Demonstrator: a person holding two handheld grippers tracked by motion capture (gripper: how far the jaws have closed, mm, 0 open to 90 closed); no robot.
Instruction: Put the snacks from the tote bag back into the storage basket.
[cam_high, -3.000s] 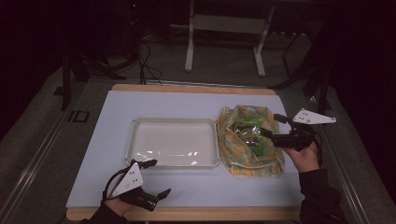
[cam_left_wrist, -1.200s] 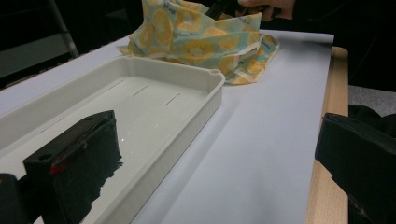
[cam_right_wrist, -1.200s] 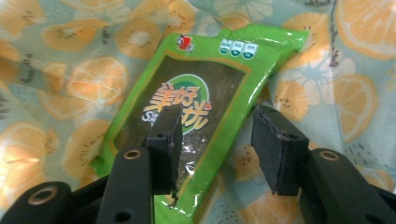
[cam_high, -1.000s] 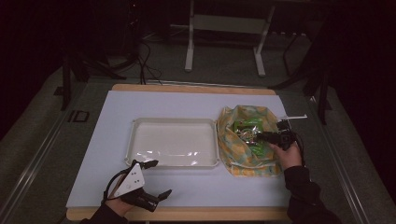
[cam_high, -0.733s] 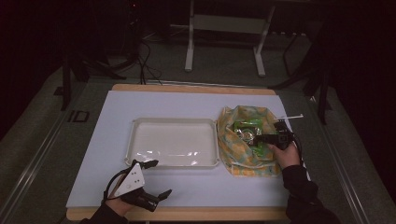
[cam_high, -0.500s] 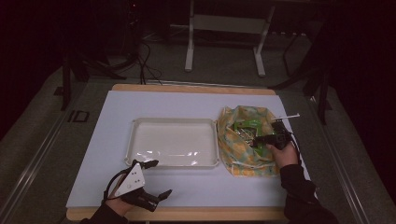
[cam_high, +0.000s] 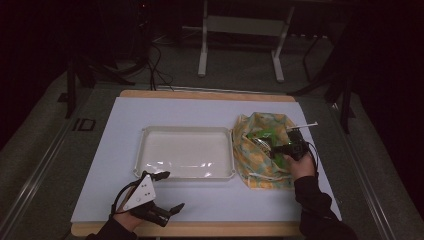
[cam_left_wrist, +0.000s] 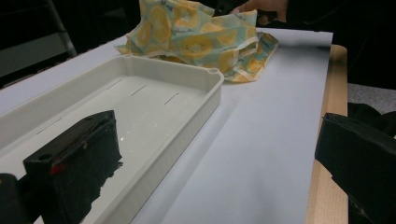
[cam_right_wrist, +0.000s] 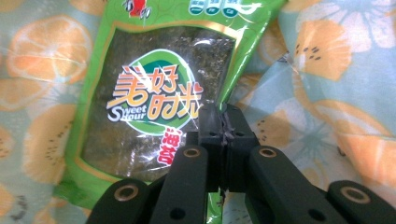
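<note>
- Pinching the near right edge of a green snack packet (cam_right_wrist: 149, 93), the right tongs (cam_right_wrist: 225, 122) have their jaws pressed together on the film.
- Packet lies inside the open orange-patterned cloth bag (cam_high: 260, 165) at the right of the surface (cam_high: 200, 112); its long axis runs away from these tongs.
- White tray (cam_high: 186, 153) sits just left of the bag, likely the destination.
- Left tongs (cam_high: 165, 192) rest wide apart and empty at the near edge, so the right hand is far nearer.

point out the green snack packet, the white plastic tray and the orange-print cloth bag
green snack packet (cam_right_wrist: 140, 107), right gripper view, printed front
white plastic tray (cam_high: 186, 131), high view, far rim
orange-print cloth bag (cam_left_wrist: 201, 37), left gripper view, side fabric
</note>
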